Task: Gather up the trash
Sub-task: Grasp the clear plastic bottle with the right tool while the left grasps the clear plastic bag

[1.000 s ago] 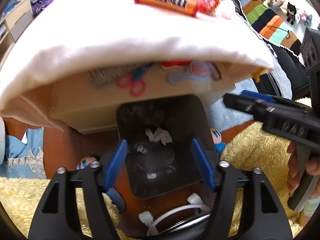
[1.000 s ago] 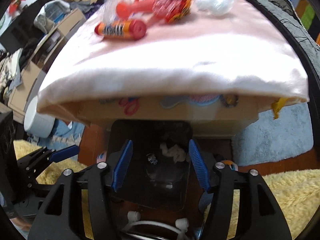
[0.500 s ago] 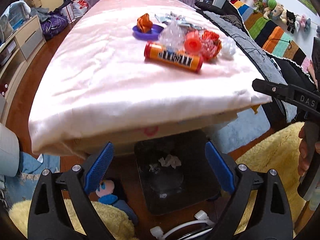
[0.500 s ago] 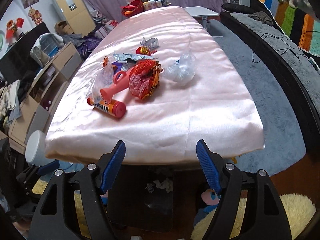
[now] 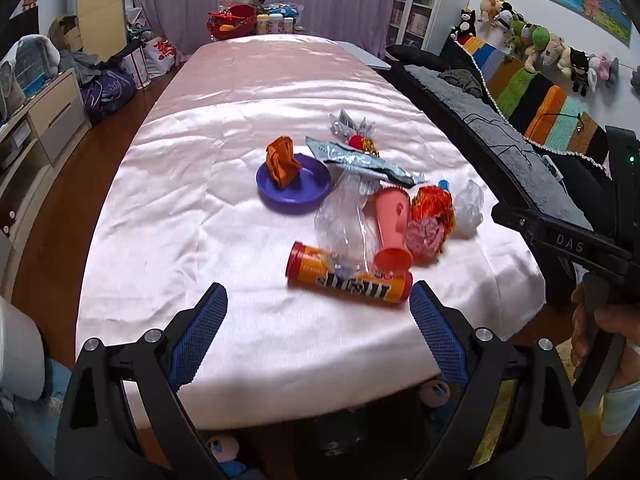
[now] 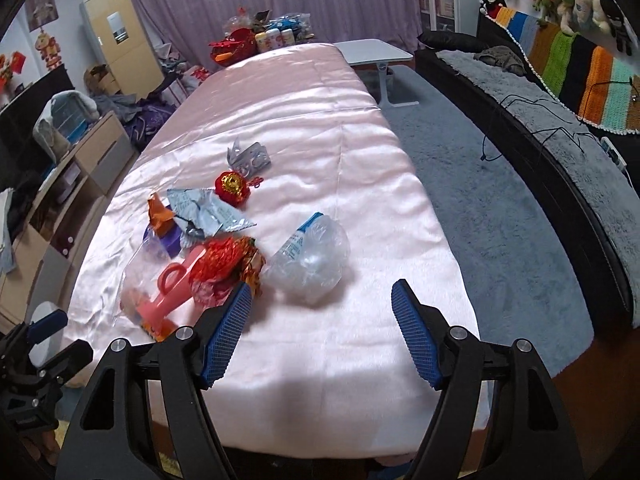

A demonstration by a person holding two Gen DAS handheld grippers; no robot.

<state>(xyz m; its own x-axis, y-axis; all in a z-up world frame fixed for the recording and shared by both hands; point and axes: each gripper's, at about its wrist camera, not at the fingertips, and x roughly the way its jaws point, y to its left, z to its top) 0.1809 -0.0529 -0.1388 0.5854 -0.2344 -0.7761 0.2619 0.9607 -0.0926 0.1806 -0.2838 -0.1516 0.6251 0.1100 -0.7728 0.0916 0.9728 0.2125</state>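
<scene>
Trash lies on a pink-clothed table [image 5: 224, 152]: an orange candy tube [image 5: 349, 279], a clear plastic bag [image 5: 344, 220], a pink cup [image 5: 392, 229], a red-gold wrapper [image 5: 432, 216], a crumpled clear bottle [image 6: 310, 258], a silver foil wrapper [image 5: 360, 162] and an orange wrapper in a purple dish [image 5: 294, 186]. My left gripper [image 5: 318, 334] is open and empty, just short of the tube. My right gripper [image 6: 322, 334] is open and empty, just short of the bottle. A black bin [image 5: 360, 440] shows under the table's near edge.
A black sofa with a striped blanket [image 5: 532, 96] runs along the right. Drawers and clutter [image 5: 40, 108] stand on the left. A grey rug [image 6: 480, 184] lies between table and sofa. A red basket and bottles [image 5: 248, 20] stand at the table's far end.
Both grippers have risen from the black bin below the table to above the tabletop edge. Both stay open and empty.
</scene>
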